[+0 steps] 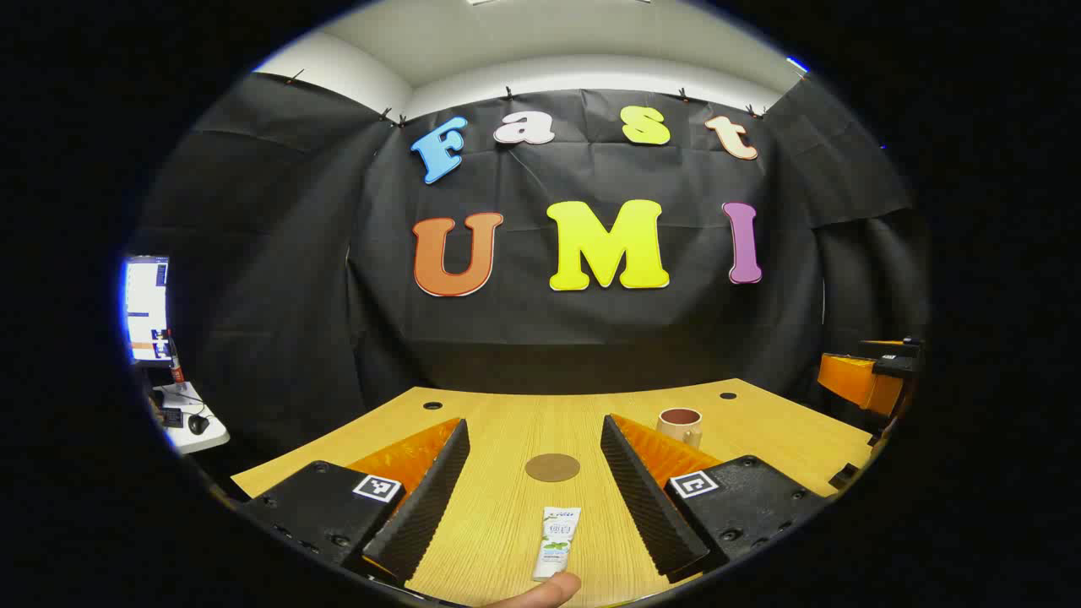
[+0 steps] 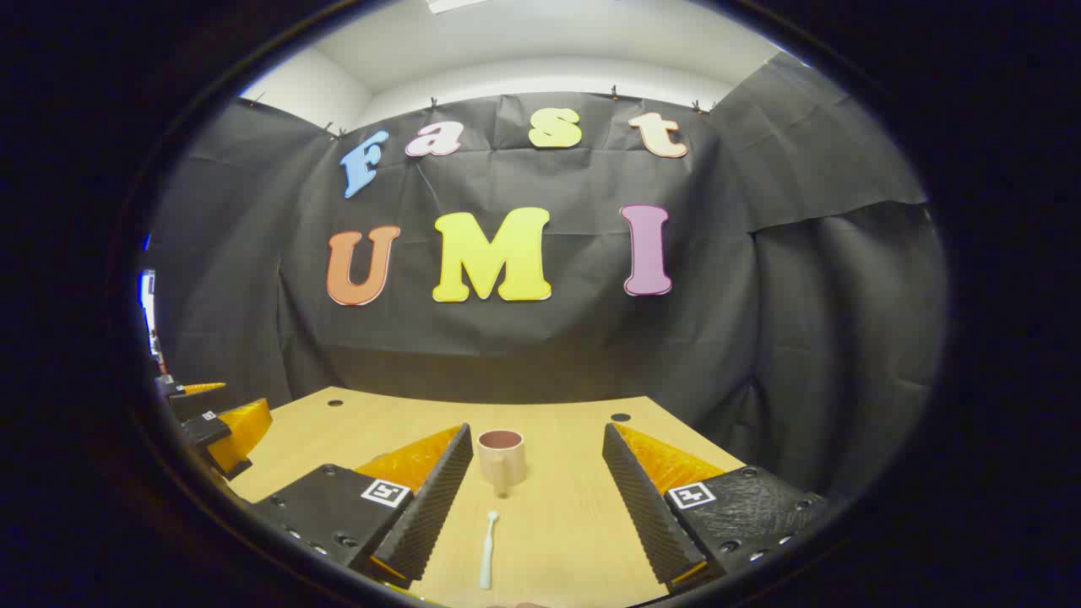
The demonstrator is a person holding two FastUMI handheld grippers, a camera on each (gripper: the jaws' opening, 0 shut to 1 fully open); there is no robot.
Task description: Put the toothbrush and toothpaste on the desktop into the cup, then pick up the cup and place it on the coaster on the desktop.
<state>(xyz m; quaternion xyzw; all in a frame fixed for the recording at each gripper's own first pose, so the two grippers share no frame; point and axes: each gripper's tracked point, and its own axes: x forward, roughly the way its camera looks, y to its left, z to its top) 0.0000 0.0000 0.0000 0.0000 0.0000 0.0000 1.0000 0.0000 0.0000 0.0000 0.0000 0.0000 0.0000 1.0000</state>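
L gripper (image 1: 534,498) is spread wide w/ nothing between its fingers, held low over the near edge of the wooden desk (image 1: 760,422). Toothpaste tube (image 1: 556,542) lies flat on the desk between the two fingers, touching neither, lengthwise along the gripper's line, close to the near edge. A fingertip (image 1: 540,591) shows at the very bottom of the left gripper view, just at the tube's near end; can't tell if it touches. Round brown coaster (image 1: 552,467) lies farther in, mid-desk, beyond the tube and apart from it. Pinkish mug (image 1: 681,426) stands upright toward the far right part of the desk, handle facing the camera. Far left, off the desk: a lit monitor (image 1: 145,308) over a small white table (image 1: 198,431).

R gripper (image 2: 537,498) is also spread wide, gripping nothing. White toothbrush (image 2: 487,549) lies on the desk between its fingers, nearer the left one, pointing toward the mug. Mug upright beyond it, near the far edge.
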